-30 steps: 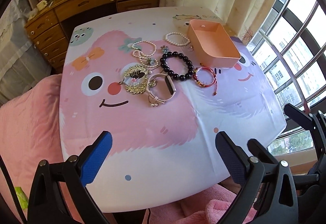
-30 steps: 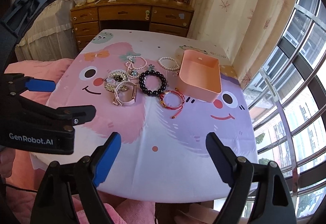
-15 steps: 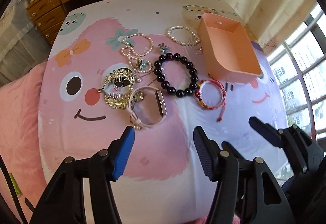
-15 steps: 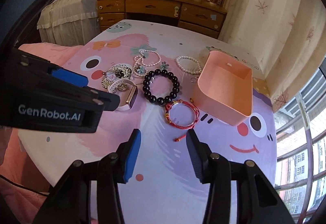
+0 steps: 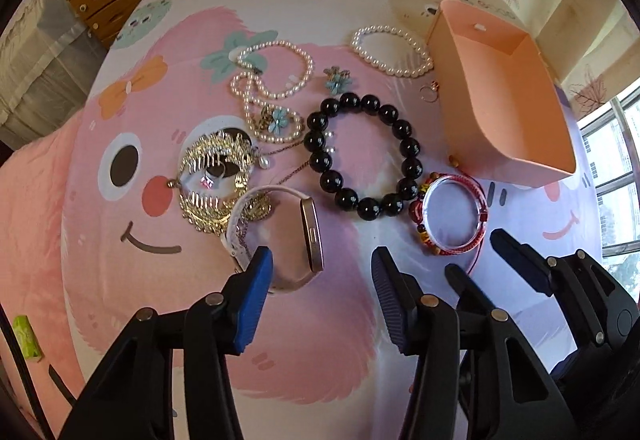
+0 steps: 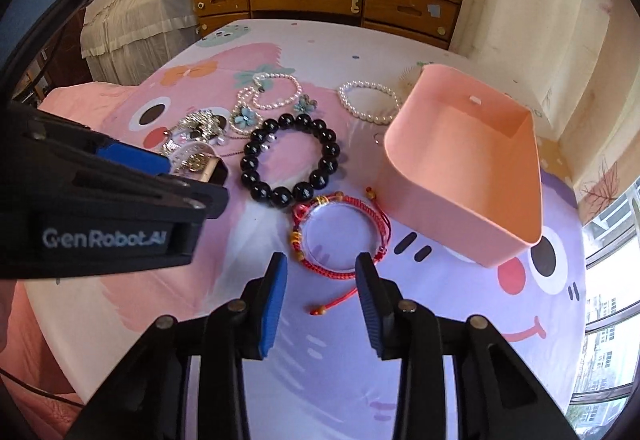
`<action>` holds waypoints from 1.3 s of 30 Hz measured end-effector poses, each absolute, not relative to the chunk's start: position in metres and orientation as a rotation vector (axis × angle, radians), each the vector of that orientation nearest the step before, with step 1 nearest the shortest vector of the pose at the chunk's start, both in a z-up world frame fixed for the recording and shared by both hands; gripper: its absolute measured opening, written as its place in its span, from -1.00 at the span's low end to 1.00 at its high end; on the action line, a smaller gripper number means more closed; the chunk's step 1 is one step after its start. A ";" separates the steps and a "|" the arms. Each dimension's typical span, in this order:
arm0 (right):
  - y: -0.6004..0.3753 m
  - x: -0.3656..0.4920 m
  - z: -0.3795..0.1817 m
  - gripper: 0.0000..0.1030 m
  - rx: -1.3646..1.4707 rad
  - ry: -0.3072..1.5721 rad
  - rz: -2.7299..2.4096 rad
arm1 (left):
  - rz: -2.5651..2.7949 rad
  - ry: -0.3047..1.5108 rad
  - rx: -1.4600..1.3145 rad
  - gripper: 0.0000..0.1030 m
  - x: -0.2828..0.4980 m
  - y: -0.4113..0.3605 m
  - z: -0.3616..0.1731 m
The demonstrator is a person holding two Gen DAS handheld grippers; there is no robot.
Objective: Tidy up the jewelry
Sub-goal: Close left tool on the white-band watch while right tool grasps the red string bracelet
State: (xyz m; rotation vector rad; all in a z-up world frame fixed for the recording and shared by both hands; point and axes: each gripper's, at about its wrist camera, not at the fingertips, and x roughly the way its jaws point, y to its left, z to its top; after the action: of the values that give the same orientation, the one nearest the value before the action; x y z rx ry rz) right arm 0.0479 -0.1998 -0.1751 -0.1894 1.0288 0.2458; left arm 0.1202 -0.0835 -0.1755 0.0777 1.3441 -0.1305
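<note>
Left tool (image 5: 322,272) narrowing, unclenched over watch (image 5: 280,240); right tool (image 6: 320,272) likewise, seemingly above red bracelet (image 6: 340,236)

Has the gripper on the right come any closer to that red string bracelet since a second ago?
Yes. The right gripper has come down toward the red string bracelet, its jaws closing but still open, nothing held.

White letters spell "GenRobot.AI" on the black side of the left hand-held gripper (image 6: 176,169), seen in the right wrist view. No other words can be read.
</note>
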 end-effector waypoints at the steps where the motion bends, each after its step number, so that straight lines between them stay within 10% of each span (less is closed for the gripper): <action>1: -0.202 0.049 -0.178 -0.31 -0.194 1.035 0.234 | -0.126 1.349 0.073 -0.04 0.120 -0.083 -0.178; 25: -0.203 0.073 -0.203 0.68 -0.166 0.995 0.202 | -0.108 1.323 -0.007 -0.80 0.130 -0.075 -0.206; 39: -0.196 0.070 -0.198 0.18 -0.200 0.971 0.298 | -0.125 1.310 -0.007 -0.85 0.129 -0.072 -0.205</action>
State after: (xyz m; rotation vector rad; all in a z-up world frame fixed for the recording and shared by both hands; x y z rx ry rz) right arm 0.0699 -0.1956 -0.1982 -0.1997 0.9713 0.2983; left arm 0.1290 -0.0723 -0.2047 -0.0067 1.3097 -0.1251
